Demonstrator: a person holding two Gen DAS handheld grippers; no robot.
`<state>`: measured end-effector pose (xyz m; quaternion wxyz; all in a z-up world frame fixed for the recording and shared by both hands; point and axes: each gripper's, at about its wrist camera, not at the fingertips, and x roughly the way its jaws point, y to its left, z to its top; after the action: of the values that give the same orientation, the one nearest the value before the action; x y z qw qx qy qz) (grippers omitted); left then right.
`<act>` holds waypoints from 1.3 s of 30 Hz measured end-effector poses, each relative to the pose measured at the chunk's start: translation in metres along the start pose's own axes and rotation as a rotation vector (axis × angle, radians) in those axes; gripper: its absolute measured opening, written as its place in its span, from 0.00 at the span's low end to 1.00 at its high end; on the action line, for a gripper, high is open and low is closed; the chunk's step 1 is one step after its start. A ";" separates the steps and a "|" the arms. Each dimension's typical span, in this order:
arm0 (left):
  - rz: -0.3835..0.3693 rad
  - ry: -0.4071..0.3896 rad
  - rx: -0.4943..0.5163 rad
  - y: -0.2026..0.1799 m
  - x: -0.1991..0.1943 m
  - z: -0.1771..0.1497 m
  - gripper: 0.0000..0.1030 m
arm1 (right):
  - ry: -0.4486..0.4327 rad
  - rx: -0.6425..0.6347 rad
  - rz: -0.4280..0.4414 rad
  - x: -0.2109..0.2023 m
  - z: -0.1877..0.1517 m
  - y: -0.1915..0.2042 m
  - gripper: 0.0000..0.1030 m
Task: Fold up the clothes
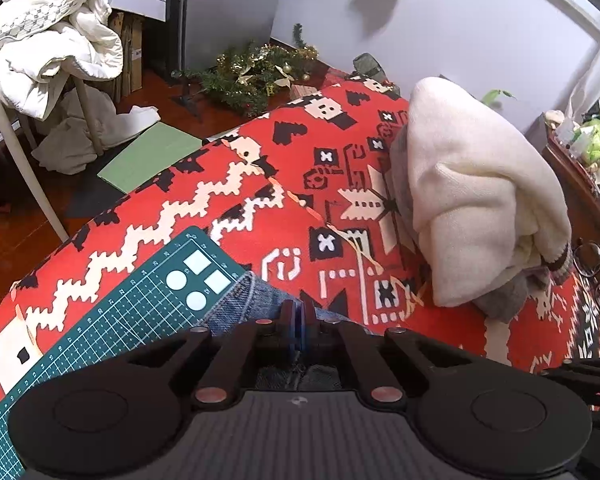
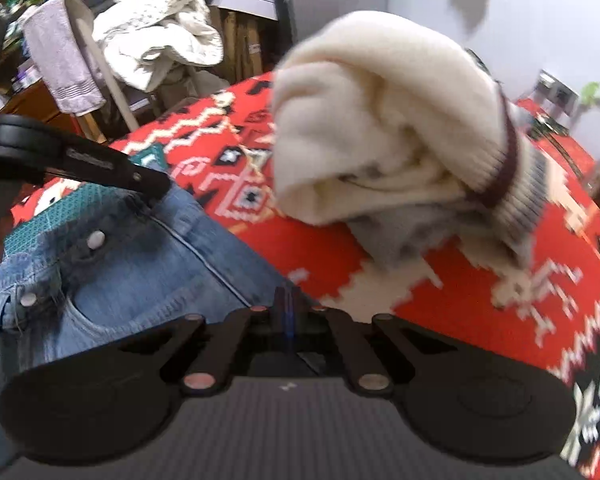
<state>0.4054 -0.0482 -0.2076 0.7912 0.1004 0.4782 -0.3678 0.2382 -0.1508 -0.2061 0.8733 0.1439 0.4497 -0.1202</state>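
Note:
Blue jeans lie on the red patterned blanket, waistband and rivets toward the left. In the left wrist view my left gripper is shut on an edge of the jeans beside a green cutting mat. My right gripper is shut on the jeans' right edge. The left gripper also shows in the right wrist view, pinching the upper edge of the denim. A cream sweater lies bundled on the blanket beyond the jeans; the right wrist view shows this sweater blurred.
White bedding is heaped on a chair at the left. A green sheet and a tinsel garland lie on the wooden floor. A wooden cabinet with clutter stands at the right. A towel hangs over a chair back.

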 end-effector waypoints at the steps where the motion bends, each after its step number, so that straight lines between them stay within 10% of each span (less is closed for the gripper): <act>1: -0.002 0.001 0.005 -0.002 -0.001 0.000 0.02 | 0.002 0.011 -0.010 -0.003 -0.003 -0.005 0.00; 15: -0.075 0.005 0.044 -0.050 -0.029 -0.022 0.02 | 0.041 0.123 -0.107 -0.047 -0.046 -0.061 0.00; 24: -0.149 0.085 0.064 -0.100 -0.037 -0.071 0.02 | 0.016 0.095 -0.011 -0.054 -0.043 -0.045 0.04; 39: -0.092 0.093 0.016 -0.133 -0.038 -0.118 0.02 | 0.042 0.097 -0.022 -0.082 -0.067 -0.080 0.04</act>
<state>0.2238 -0.0638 -0.2118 0.7496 0.1016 0.5157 -0.4023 0.1144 -0.1949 -0.1873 0.8544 0.1836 0.4630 -0.1483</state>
